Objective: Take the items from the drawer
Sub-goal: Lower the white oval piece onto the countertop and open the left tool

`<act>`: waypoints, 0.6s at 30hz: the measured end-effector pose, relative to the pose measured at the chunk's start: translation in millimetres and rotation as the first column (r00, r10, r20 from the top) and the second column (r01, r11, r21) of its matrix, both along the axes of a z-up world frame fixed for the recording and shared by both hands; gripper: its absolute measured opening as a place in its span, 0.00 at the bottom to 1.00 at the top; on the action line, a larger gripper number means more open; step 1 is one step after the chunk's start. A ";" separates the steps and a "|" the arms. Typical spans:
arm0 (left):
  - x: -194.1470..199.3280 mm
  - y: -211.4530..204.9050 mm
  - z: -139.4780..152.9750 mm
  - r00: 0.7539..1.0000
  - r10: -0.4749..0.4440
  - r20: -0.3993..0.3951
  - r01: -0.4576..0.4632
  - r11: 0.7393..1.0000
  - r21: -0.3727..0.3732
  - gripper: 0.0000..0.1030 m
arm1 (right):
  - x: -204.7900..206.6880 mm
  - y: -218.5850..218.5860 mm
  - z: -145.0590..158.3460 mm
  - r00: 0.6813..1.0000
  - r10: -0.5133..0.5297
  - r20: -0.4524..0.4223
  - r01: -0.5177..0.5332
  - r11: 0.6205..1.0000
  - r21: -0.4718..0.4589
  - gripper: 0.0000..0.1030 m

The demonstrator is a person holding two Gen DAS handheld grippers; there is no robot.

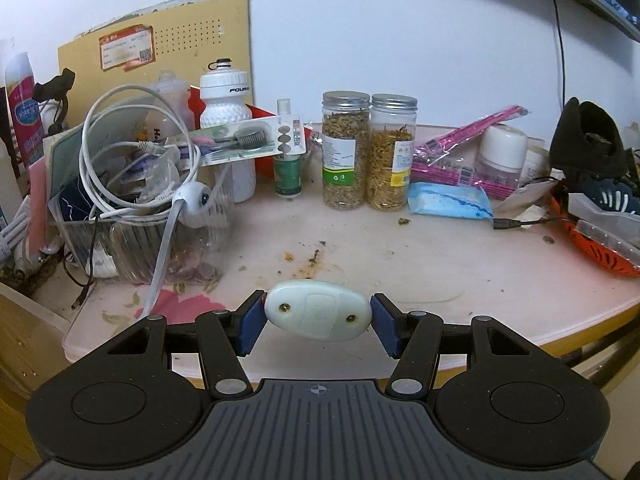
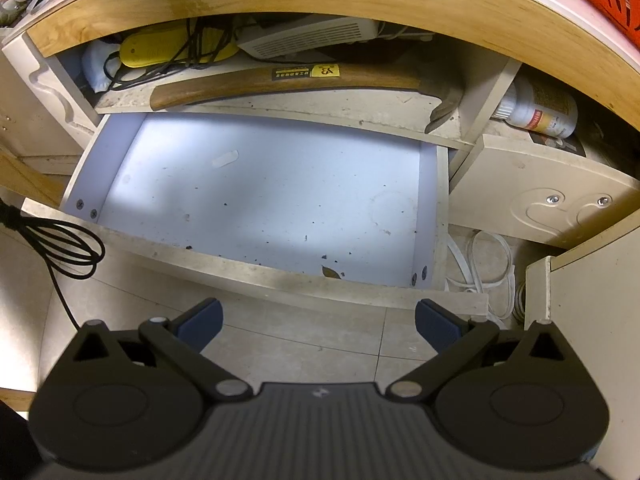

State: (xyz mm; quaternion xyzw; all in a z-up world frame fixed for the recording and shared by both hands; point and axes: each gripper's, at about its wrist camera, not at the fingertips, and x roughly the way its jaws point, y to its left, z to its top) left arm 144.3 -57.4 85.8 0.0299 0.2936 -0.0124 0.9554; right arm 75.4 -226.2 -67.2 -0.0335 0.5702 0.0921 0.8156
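Note:
My left gripper (image 1: 318, 316) is shut on a white oval plastic case (image 1: 318, 310) with two brass screws, held just above the front edge of the pink-covered desk (image 1: 400, 264). My right gripper (image 2: 318, 320) is open and empty, above the floor in front of the pulled-out drawer (image 2: 264, 208). The drawer's pale bottom holds only crumbs, a dry leaf (image 2: 332, 272) and a faint strip of tape.
On the desk stand two herb jars (image 1: 368, 156), a white bottle (image 1: 228, 120), a clear bin of cables (image 1: 140, 208), a blue packet (image 1: 450, 200) and an orange basket (image 1: 600, 248). Above the drawer a shelf holds an axe (image 2: 304, 84). A black cable (image 2: 60, 248) hangs at left.

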 end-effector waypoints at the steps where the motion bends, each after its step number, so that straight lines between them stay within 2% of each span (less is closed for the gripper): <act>1: -0.1 0.5 -0.4 1.000 0.000 0.000 0.000 1.000 -0.003 0.53 | 0.0 0.1 0.0 1.000 0.001 0.000 -0.001 1.000 0.000 1.00; 18: 24.4 8.8 -24.6 1.000 0.016 0.008 -0.016 1.000 -0.012 0.53 | 1.9 1.0 -2.7 1.000 0.000 -0.014 0.000 1.000 0.011 1.00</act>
